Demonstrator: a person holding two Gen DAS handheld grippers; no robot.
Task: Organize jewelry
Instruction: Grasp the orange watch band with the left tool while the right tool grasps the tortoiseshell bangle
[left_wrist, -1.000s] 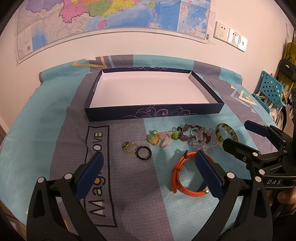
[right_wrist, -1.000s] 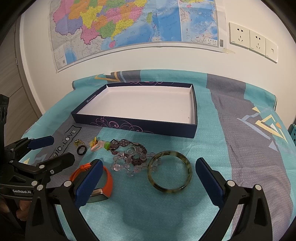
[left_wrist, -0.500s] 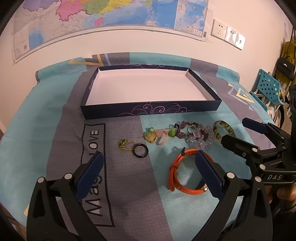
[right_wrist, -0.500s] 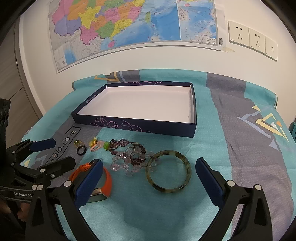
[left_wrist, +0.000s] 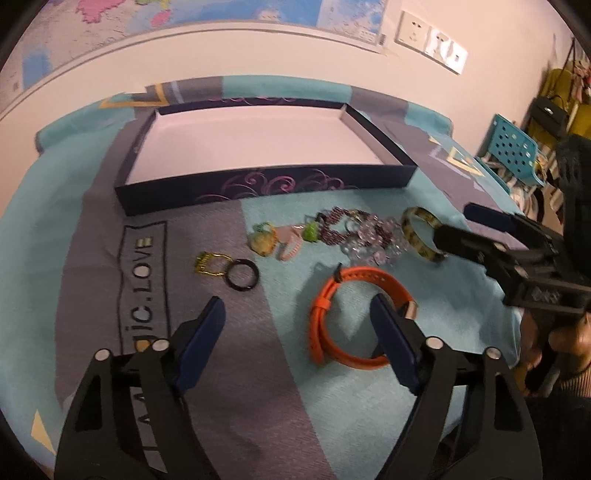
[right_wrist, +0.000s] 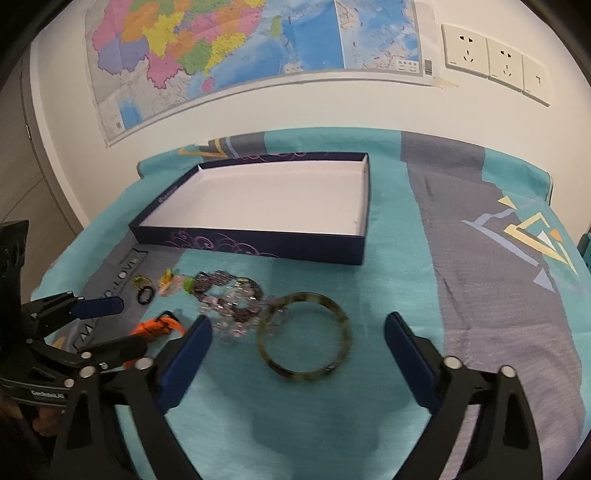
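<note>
Both pairs of jaws, just narrowing, stand wide and empty: left gripper (left_wrist: 295, 325) beside the orange band (left_wrist: 360, 314), right gripper (right_wrist: 297, 345) over the mottled bangle (right_wrist: 303, 334), short of the box (right_wrist: 255, 249).

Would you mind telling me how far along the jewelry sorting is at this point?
Nothing looks done: the navy box holds no jewelry. Nothing is in hand either; the left gripper and right gripper have just been closing but grip nothing. Left to move: the orange band, mottled bangle, bead bracelets, black ring and small trinkets, all on the cloth.
</note>
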